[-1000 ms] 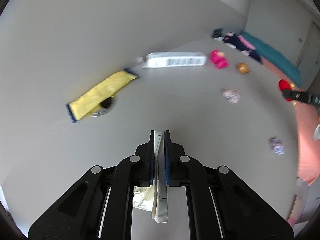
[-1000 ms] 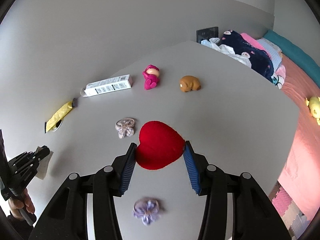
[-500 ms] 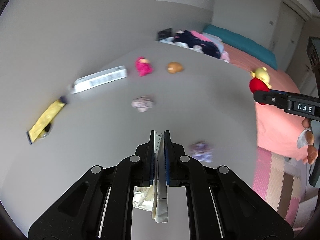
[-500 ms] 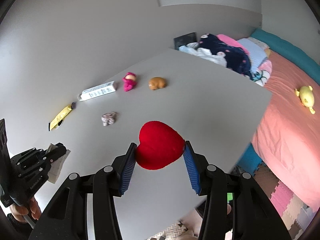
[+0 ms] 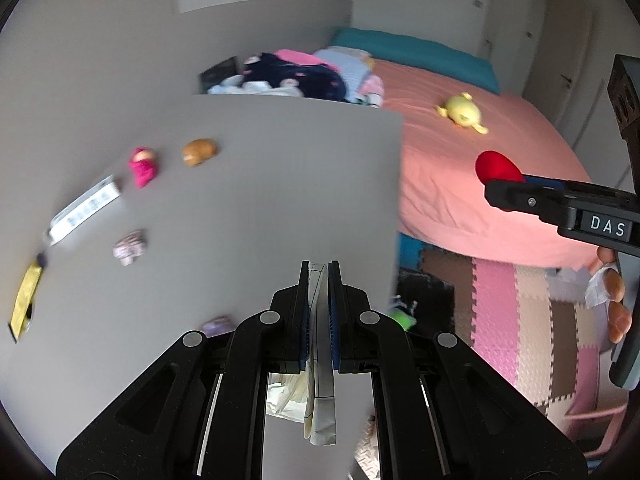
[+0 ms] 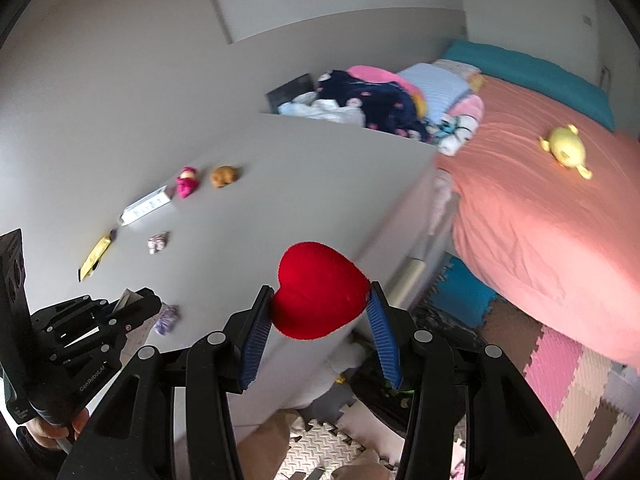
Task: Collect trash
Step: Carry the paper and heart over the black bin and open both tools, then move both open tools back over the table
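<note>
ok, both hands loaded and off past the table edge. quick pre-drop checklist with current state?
1. Left gripper jaws shut on the paper scrap: ok, scrap pinched flat between them.
2. Right gripper jaws gripping the red heart plush: ok, held at both sides.
3. Both loads clear of the grey table: ok for the heart; the scrap hangs just inside the edge.
4. Trash bin located: cannot tell, no bin clearly visible, only floor mats and clutter by the table edge.
5. Heart really trash: cannot tell.
6. Table cleared: not ok, yellow wrapper, white box and small toys remain.
</note>
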Action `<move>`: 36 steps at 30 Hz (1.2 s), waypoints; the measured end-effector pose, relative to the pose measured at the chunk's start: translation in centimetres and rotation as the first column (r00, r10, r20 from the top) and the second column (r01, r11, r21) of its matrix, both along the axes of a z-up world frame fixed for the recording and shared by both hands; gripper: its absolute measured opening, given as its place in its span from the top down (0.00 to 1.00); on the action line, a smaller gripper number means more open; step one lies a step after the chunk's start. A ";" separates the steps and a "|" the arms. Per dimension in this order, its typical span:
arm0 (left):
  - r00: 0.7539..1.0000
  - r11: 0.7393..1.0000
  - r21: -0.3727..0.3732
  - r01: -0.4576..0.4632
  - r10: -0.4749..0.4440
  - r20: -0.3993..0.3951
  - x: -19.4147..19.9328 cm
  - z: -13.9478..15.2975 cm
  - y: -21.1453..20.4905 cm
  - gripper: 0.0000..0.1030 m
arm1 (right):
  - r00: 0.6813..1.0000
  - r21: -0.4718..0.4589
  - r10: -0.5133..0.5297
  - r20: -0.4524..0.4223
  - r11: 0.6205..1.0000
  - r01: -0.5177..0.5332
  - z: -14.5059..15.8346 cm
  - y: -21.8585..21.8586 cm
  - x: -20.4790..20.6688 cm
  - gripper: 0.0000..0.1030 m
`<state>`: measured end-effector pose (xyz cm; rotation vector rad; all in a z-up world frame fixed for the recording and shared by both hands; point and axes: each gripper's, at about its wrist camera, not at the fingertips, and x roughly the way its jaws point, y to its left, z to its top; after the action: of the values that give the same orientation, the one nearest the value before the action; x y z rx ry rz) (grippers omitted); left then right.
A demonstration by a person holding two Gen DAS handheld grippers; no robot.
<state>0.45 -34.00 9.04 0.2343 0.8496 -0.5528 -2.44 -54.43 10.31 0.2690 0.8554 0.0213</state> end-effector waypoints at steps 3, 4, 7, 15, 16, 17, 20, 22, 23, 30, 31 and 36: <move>0.999 0.999 0.005 0.038 -0.038 -0.004 -0.7 0.0 -2.8 0.93 | 0.999 0.009 -0.036 0.000 0.999 0.036 -0.5 -2.4 -1.5 0.52; 0.999 0.999 0.006 0.048 -0.048 -0.005 -0.9 -0.1 -3.6 0.93 | 0.999 0.012 -0.051 0.000 0.999 0.051 -0.7 -3.4 -2.1 0.52; 0.996 0.996 0.012 0.087 -0.086 -0.015 -1.6 -0.6 -6.3 0.93 | 0.996 0.020 -0.091 -0.004 0.996 0.091 -1.3 -5.8 -3.5 0.52; 0.979 0.979 0.047 0.196 -0.193 -0.065 -3.2 -3.5 -13.3 0.93 | 0.983 0.031 -0.176 -0.045 0.984 0.177 -3.4 -10.8 -5.8 0.52; 0.977 0.977 0.052 0.207 -0.203 -0.070 -3.5 -3.8 -14.0 0.93 | 0.982 0.032 -0.183 -0.051 0.982 0.184 -3.6 -11.2 -5.9 0.52; 0.974 0.974 0.056 0.218 -0.213 -0.076 -3.7 -4.1 -14.7 0.93 | 0.980 0.033 -0.191 -0.058 0.981 0.193 -4.0 -11.5 -6.0 0.52; 0.966 0.966 0.071 0.250 -0.243 -0.093 -4.0 -5.1 -16.5 0.93 | 0.975 0.034 -0.208 -0.078 0.977 0.211 -4.7 -12.3 -6.1 0.52; 0.959 0.960 0.078 0.268 -0.259 -0.113 -4.0 -5.7 -17.5 0.90 | 0.970 0.024 -0.224 -0.092 0.974 0.227 -5.1 -12.6 -6.1 0.52; 0.961 0.960 0.089 0.264 -0.253 -0.115 -3.9 -6.0 -17.9 0.66 | 0.963 0.014 -0.249 -0.107 0.968 0.252 -5.4 -12.9 -6.1 0.47; 0.977 0.968 0.137 0.211 -0.213 0.000 -3.8 -6.2 -17.7 0.06 | 0.939 0.022 -0.332 -0.086 0.942 0.335 -5.7 -14.7 -6.8 0.02; 0.977 0.968 0.141 0.210 -0.212 0.004 -3.7 -6.2 -17.6 0.06 | 0.939 0.029 -0.334 -0.088 0.941 0.337 -5.8 -14.7 -6.9 0.02; 0.979 0.970 0.142 0.199 -0.203 0.011 -3.4 -6.0 -16.7 0.06 | 0.940 0.041 -0.329 -0.088 0.942 0.334 -5.8 -14.6 -6.8 0.02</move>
<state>-2.95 -50.70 3.05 0.4591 0.8462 -0.6786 -9.20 -69.07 4.47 0.4664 0.8813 -0.2832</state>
